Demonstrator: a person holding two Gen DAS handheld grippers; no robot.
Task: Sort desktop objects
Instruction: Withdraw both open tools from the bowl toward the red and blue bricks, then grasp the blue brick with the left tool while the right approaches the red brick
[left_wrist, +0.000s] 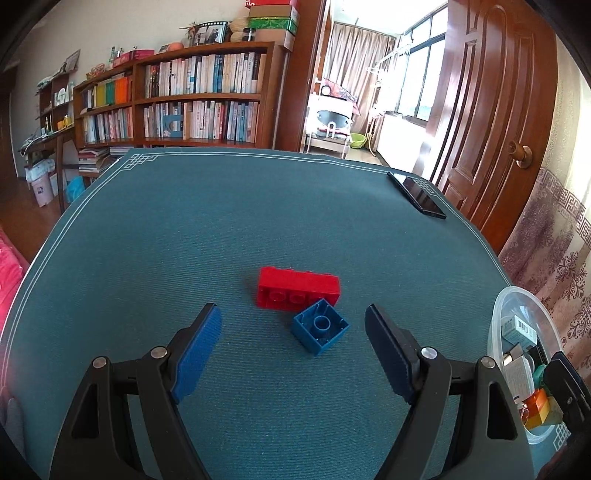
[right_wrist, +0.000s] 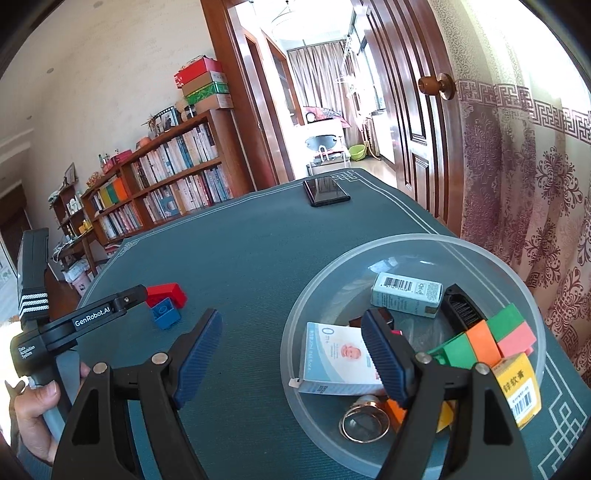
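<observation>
My left gripper (left_wrist: 293, 343) stands wide, jaws empty, just short of the blue brick (left_wrist: 320, 331), which touches the red brick (left_wrist: 298, 291) mid-counter — closing askew could nudge both away. My right gripper (right_wrist: 291, 354), equally wide and empty, hangs over the bowl (right_wrist: 369, 454) rim at the counter's right edge. Far corner: a phone (right_wrist: 326, 190).

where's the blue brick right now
In the left wrist view the blue brick lies on the green table mat, just ahead of the open left gripper, touching the red brick behind it.
</observation>
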